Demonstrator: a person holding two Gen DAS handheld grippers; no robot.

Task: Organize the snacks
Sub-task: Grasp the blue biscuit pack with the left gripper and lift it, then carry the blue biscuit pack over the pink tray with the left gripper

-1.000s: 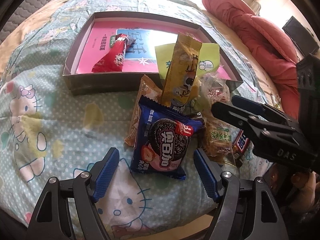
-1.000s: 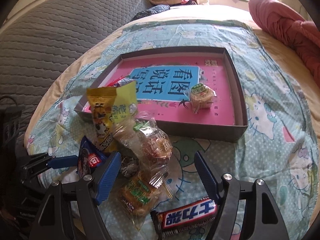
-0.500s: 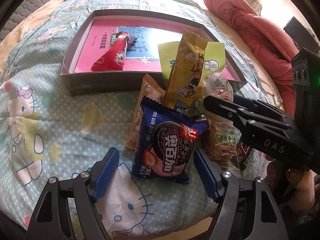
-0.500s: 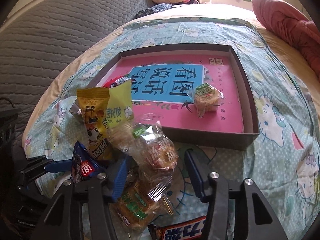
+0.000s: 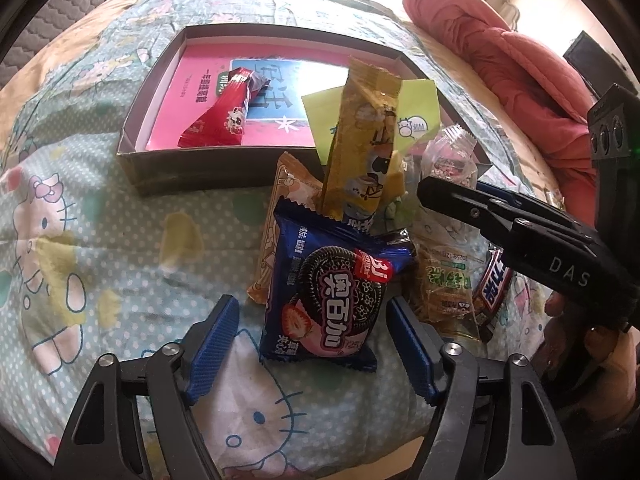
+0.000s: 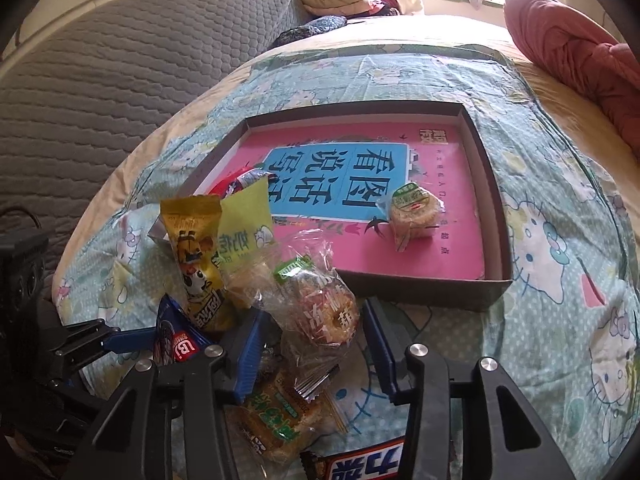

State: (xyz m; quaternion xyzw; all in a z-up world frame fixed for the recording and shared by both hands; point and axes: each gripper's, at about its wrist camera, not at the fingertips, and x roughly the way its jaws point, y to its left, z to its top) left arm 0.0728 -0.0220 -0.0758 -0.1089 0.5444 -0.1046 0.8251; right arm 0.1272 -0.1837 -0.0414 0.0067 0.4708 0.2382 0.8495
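Right hand-held gripper (image 6: 310,350) was closing around the clear cake packet (image 6: 320,304); crinkly wrap could slip. Left hand-held gripper (image 5: 312,344), closing astride the cookie pack (image 5: 332,288), might snag neighbours.

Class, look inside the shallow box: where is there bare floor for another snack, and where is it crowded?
In the box, free floor lies between the red wrapper and the round cracker pack, and along the far wall. Crowded: the snack pile outside the near wall.
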